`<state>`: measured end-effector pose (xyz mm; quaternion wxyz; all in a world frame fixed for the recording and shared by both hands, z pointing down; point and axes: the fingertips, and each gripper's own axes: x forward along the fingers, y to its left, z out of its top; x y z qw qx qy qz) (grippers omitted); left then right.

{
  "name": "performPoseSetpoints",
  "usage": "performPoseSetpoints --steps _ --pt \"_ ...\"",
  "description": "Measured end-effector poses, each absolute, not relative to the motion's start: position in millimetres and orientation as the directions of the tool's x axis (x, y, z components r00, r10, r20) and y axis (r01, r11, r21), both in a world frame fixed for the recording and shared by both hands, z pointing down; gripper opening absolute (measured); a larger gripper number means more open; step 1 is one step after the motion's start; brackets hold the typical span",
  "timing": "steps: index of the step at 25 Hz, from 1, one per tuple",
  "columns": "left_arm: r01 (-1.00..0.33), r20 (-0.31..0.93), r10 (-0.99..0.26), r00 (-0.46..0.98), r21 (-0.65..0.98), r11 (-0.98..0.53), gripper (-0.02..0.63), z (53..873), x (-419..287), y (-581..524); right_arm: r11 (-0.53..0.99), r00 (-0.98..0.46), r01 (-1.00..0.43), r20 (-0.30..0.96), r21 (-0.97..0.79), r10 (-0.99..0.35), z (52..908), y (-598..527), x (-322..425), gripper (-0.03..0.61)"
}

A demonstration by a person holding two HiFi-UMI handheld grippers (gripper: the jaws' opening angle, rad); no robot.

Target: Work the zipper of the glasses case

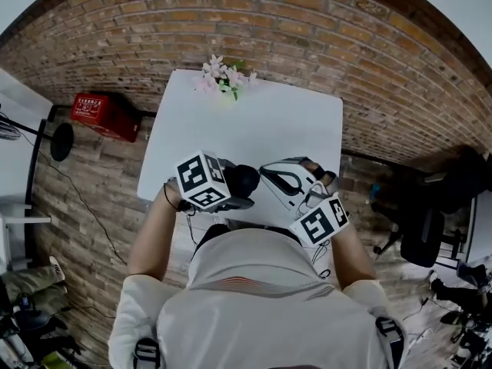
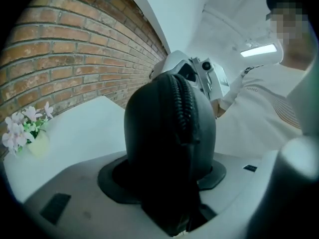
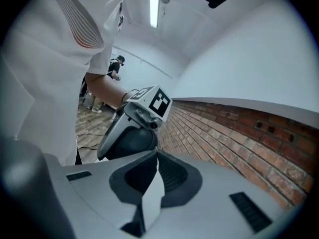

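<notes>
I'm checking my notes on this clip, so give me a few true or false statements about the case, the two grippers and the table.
1. The left gripper holds the black glasses case. True.
2. The right gripper has its jaws wide apart. False: they are together.
3. The flowers stand at the far edge of the table. True.
4. The glasses case lies beside the flowers. False: it is over the near edge, in the left gripper.

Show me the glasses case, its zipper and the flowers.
glasses case (image 2: 149,148), left gripper view, on its dark left shell.
zipper (image 2: 183,106), left gripper view, on the teeth running over the top.
flowers (image 1: 224,76), head view, on the pale blossoms.
</notes>
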<state>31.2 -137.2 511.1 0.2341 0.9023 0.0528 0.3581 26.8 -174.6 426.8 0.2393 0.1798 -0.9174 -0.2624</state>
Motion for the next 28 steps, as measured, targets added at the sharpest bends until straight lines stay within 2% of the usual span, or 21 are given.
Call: performPoseSetpoints --steps 11,16,22,28 --pt "-0.058 0.691 0.317 0.650 0.461 -0.886 0.255 540 32 -125 0.786 -0.800 -0.091 0.425 0.612 -0.423 442 -168 19 0.066" --pt "-0.061 0.692 0.299 0.657 0.445 -0.894 0.256 542 33 -126 0.797 -0.804 -0.098 0.424 0.596 -0.416 444 -167 19 0.064" --pt "-0.083 0.632 0.230 0.740 0.425 -0.902 0.257 531 37 -140 0.804 -0.817 -0.230 0.339 0.548 -0.465 431 -184 28 0.081" --pt "-0.282 0.562 -0.050 0.826 0.334 -0.899 0.258 511 32 -187 0.793 -0.781 -0.500 0.214 0.350 -0.587 410 -222 56 0.066"
